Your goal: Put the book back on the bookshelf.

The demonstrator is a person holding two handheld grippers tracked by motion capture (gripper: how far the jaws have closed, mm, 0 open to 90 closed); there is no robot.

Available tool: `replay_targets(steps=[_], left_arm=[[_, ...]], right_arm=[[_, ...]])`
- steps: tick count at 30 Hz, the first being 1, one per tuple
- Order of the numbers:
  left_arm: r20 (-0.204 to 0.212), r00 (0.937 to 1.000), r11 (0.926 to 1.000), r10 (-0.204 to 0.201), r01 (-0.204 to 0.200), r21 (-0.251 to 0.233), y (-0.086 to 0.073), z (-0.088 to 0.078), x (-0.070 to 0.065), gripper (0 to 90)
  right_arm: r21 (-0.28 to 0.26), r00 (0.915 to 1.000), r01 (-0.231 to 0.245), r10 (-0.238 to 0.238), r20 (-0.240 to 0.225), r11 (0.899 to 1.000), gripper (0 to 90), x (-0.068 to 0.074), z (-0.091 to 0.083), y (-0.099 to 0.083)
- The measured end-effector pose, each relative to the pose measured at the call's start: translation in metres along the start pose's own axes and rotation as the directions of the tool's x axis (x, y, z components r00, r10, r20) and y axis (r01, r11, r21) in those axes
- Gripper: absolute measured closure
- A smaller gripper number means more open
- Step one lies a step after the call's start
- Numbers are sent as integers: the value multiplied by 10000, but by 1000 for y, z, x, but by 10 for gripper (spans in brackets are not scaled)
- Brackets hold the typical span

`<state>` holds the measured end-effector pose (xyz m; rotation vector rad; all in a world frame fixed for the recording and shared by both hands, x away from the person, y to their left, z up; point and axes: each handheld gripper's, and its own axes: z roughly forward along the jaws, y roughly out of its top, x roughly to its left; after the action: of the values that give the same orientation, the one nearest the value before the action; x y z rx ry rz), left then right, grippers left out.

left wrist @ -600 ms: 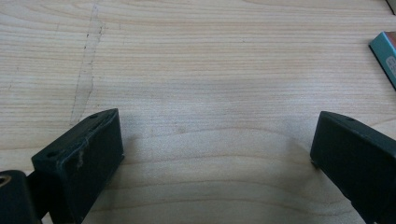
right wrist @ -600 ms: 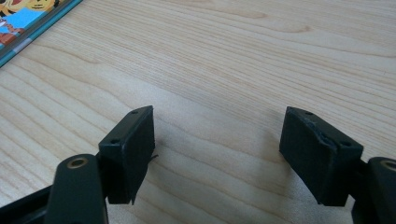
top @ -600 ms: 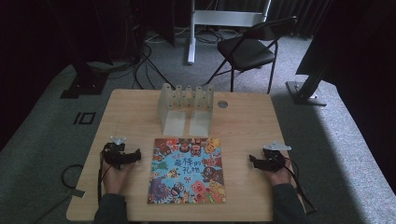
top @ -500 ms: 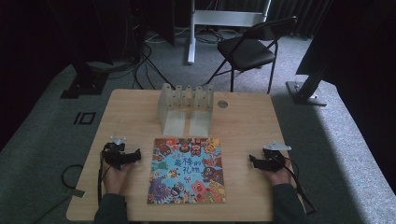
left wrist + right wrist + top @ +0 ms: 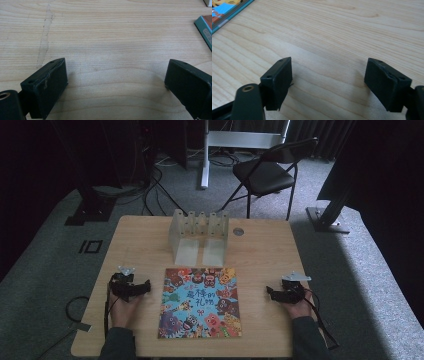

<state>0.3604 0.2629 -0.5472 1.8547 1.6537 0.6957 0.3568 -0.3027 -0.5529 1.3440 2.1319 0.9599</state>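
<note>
Between two wide-spread, empty grippers (image 5: 142,286) (image 5: 272,292), a picture book (image 5: 201,302); behind, a rack (image 5: 199,236).

Dark studio: floor cables (image 5: 150,185), stand bases (image 5: 327,217).

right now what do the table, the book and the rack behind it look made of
Table: pale wood or wood-look laminate, matte; grain lines run across it in both gripper views. Book: printed paper or card cover, bright cartoon artwork, slight sheen. Rack: pale, maybe translucent plastic or light metal; too small to tell.
</note>
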Motion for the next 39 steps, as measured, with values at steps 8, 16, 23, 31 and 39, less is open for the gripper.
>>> replay_targets(steps=[8, 16, 23, 31, 39], left_arm=[[187, 9996, 9998, 201, -201, -28, -1, -1, 1, 63], [297, 9990, 9993, 344, -340, -136, -1, -2, 2, 83], [397, 9983, 9989, 435, -429, -170, -1, -3, 0, 145], [554, 9966, 9980, 613, -618, 85, 0, -8, -3, 215], [1000, 9901, 9945, 984, -944, -444, 3, -19, -14, 220]], right_arm=[[-251, 9999, 25, -22, 129, 9997, 279, 3, -7, 4], [-682, 9981, 618, -619, -4, 9958, 289, 18, -21, 22], [-789, 9926, 1144, -1172, -319, 9903, 284, 33, -22, 35], [-883, 9800, 1811, -1873, -666, 9795, 278, 51, -17, 54], [-1079, 9715, 1993, -2108, -1085, 9740, 265, 64, -8, 70]])
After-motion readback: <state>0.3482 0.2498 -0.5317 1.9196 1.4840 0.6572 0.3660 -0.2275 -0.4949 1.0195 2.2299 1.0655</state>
